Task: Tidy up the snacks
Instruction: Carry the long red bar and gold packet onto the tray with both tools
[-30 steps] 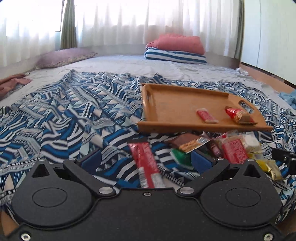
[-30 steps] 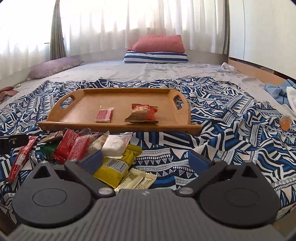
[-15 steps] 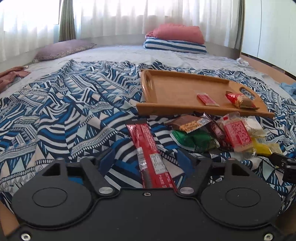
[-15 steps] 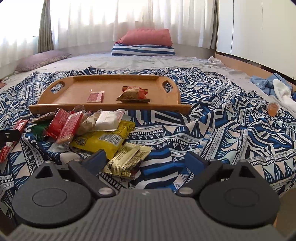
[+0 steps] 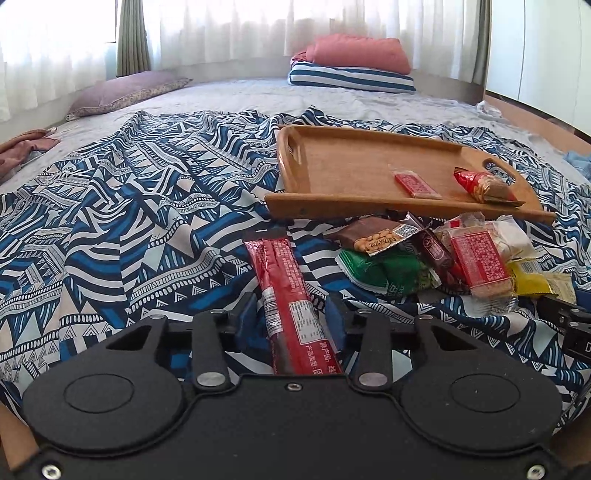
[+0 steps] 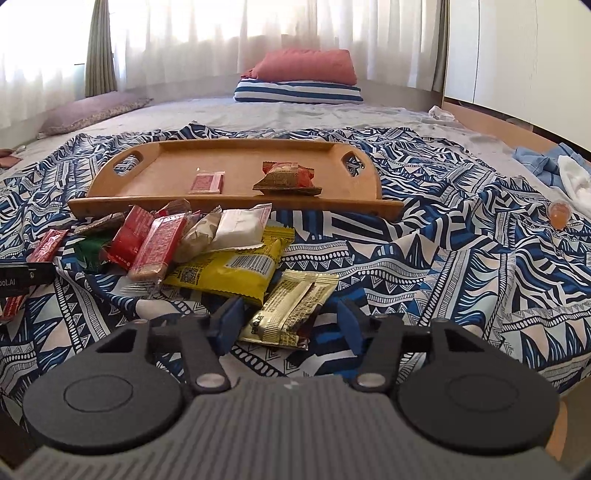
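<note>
Fingers of left gripper (image 5: 291, 314) closing around long red bar (image 5: 286, 291), right gripper (image 6: 288, 317) narrowing

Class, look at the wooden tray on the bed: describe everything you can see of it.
The wooden tray looks like light bamboo, rectangular with a raised rim and a cut-out handle at each end. It sits on the blue patterned cloth, behind the snack pile. Two wrapped snacks lie inside: a small red packet and a red-brown packet.

Bright daylight pours through the sheer curtains (image 5: 258, 33), which are blown out to white. The bed (image 6: 443, 258) is evenly lit with soft shadows. Fisheye bending curves the edges, and the corners vignette dark. Focus is sharp.
</note>
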Demonstrator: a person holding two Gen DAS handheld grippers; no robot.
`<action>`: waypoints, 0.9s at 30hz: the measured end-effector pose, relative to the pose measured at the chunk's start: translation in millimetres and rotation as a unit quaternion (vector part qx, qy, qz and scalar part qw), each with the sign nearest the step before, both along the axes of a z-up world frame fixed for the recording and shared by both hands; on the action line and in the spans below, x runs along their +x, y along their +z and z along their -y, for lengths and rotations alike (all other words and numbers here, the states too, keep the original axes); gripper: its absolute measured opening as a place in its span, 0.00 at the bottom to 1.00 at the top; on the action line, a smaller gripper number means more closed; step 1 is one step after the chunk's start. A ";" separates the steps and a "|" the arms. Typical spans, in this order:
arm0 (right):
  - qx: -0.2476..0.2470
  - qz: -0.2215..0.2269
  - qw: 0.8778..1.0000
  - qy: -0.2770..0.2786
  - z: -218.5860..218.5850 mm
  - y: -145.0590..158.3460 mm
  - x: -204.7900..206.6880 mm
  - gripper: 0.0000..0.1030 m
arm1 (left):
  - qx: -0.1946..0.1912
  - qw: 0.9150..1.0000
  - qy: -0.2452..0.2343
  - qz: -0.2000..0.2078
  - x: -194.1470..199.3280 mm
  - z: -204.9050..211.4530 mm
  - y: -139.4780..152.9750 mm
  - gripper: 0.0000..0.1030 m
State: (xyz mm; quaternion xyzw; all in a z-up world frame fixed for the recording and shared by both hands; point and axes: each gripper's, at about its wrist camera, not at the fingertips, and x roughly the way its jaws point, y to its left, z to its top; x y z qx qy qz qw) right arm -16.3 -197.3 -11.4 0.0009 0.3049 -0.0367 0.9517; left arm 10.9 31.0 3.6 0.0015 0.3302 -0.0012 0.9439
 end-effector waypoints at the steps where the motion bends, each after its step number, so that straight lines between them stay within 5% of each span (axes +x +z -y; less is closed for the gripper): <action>1: 0.001 0.000 1.000 -0.001 -0.4 -0.3 0.8 0.65 | 0.000 1.000 0.001 -0.001 0.7 0.4 0.0 0.37; 7: 0.011 -0.007 1.000 -0.015 3.9 4.0 1.7 0.39 | -0.013 1.000 0.011 -0.006 1.6 -5.1 5.8 0.23; 16: 0.003 0.004 0.999 -0.040 19.0 19.2 -4.3 0.37 | -0.022 0.999 0.025 0.011 -0.2 -10.1 25.7 0.21; 27: 0.018 0.036 0.999 -0.035 46.7 53.3 21.3 0.37 | -0.035 0.999 -0.011 0.028 29.5 10.7 75.7 0.21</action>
